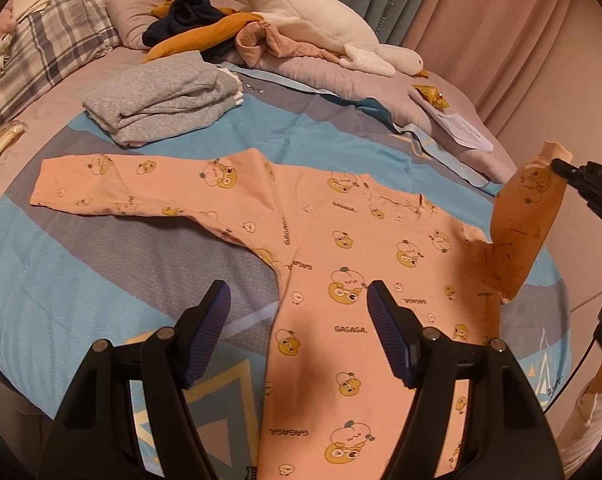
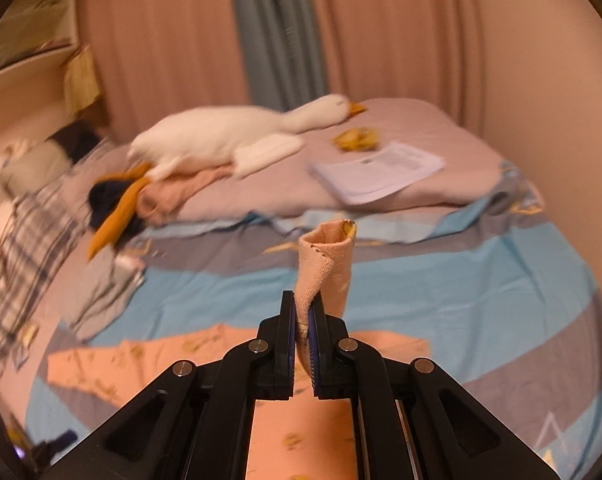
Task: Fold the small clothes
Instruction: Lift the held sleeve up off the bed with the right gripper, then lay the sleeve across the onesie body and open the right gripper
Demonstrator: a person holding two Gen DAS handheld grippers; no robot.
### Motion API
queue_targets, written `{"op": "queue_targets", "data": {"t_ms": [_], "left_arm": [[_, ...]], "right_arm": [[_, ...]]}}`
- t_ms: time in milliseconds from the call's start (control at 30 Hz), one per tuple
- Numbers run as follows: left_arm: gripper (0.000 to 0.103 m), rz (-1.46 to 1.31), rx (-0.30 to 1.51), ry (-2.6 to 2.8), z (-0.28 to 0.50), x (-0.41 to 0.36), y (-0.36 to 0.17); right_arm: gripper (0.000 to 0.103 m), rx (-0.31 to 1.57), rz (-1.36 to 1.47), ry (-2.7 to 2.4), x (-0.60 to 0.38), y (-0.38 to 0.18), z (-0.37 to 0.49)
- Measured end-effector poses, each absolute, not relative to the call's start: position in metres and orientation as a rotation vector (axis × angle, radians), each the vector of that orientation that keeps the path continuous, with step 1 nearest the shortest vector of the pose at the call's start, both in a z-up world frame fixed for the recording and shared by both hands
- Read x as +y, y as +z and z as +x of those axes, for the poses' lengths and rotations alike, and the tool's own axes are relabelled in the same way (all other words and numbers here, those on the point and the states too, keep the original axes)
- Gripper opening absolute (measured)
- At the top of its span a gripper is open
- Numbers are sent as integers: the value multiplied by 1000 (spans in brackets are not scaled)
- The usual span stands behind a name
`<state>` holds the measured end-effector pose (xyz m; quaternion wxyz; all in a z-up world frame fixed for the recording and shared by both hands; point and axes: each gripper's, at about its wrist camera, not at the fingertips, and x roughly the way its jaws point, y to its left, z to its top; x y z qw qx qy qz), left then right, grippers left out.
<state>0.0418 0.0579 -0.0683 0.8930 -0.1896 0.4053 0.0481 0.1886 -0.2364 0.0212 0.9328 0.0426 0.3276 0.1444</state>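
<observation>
So the whole thing is happening on a bed (image 1: 81, 264) with a blue, grey and lilac patterned cover, pink curtains (image 2: 401, 32) behind it. Spread flat across the middle of that cover is the pink top (image 1: 341, 264), the one printed with little cartoon faces and GAGAGA all over. One sleeve (image 1: 121, 188) lies stretched out flat toward the left of the left wrist view, the body runs down toward the camera.

Further back there's a long white goose plush (image 1: 313, 16) lying on a lilac pillow (image 2: 401, 168), and next to it a messy heap of unfolded clothes (image 1: 205, 28), mustard, navy and dusty pink. A checked pillow (image 1: 41, 52) sits at the far left. Closer in, a grey folded stack (image 1: 161, 100) sits just beyond the flat sleeve, and a bundle of papers (image 2: 377, 172) lies on the pillow near the goose's head.

The left gripper (image 1: 299, 304) hovers above the top's body, fingers wide apart, nothing between them.

The right gripper (image 2: 301, 340) is clamped tight on the cuff of the other sleeve (image 1: 517, 224), which is lifted off the bed and hangs up in the air at the right edge; the cuff end pokes up past the pads in the right wrist view, which is fairly blurry
</observation>
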Motion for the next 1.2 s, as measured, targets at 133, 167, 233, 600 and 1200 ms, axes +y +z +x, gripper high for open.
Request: {"op": "queue_targets", "data": {"t_ms": [133, 167, 233, 600, 1200], "left_arm": [[71, -393, 842, 107, 42, 61, -70], [71, -392, 843, 110, 41, 61, -70], [71, -390, 843, 114, 42, 62, -71], [71, -383, 866, 135, 41, 65, -80], [74, -400, 877, 137, 39, 70, -88]], "right_arm": [[7, 721, 50, 353, -206, 5, 182], [7, 740, 40, 366, -199, -1, 182], [7, 786, 18, 400, -184, -17, 182], [7, 1002, -68, 533, -129, -101, 165], [37, 1063, -79, 587, -126, -116, 160]]}}
